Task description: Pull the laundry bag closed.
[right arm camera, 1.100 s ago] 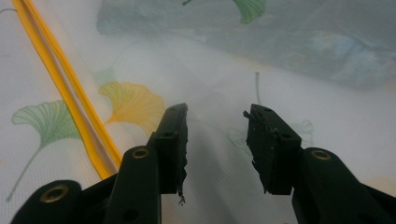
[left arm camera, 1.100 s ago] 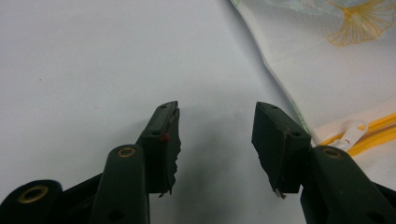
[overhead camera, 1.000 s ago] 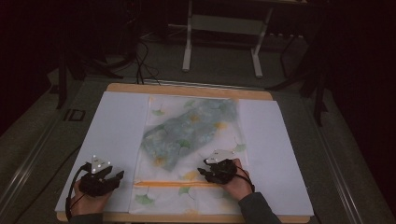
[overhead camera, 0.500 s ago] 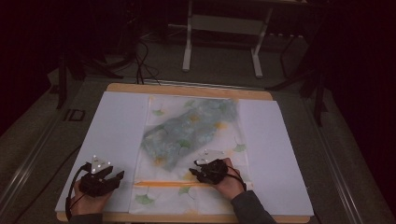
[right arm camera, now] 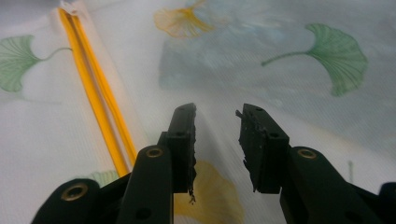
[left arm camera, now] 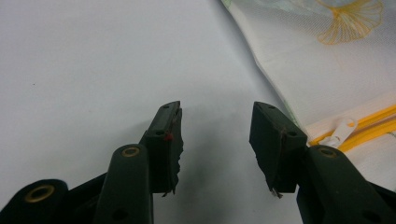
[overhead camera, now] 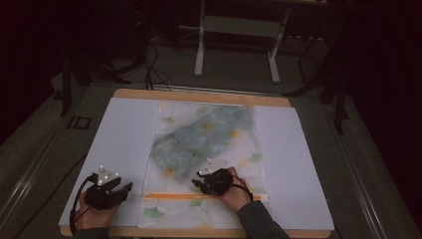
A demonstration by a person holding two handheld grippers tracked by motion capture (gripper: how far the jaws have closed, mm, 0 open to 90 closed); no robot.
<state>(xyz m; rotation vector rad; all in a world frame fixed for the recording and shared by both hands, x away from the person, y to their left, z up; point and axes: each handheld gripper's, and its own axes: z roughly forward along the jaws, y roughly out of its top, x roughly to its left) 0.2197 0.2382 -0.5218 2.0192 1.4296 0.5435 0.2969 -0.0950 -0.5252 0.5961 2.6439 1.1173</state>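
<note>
1. The right gripper (overhead camera: 204, 181) sits low over the mesh bag (overhead camera: 206, 149), at the near half of it, just beyond the yellow zipper (overhead camera: 199, 196).
2. Looking along its jaws, they stand partly apart and have just been closing in; the fabric with its printed leaves lies under the gap, and nothing is pinched between the pads (right arm camera: 186, 135).
3. The bag lies flat down the middle of the white sheet (overhead camera: 298, 164), with a bluish bundle (overhead camera: 199, 139) showing through the mesh.
4. The left gripper (overhead camera: 117, 191) rests on the white sheet at the near left corner, just beside the bag's edge.
5. Its jaws are wide, though they have just eased in a touch; bare sheet lies between them, nothing held.
6. The zipper pull (left arm camera: 339, 130) lies just to the right of that gripper's right jaw.
</note>
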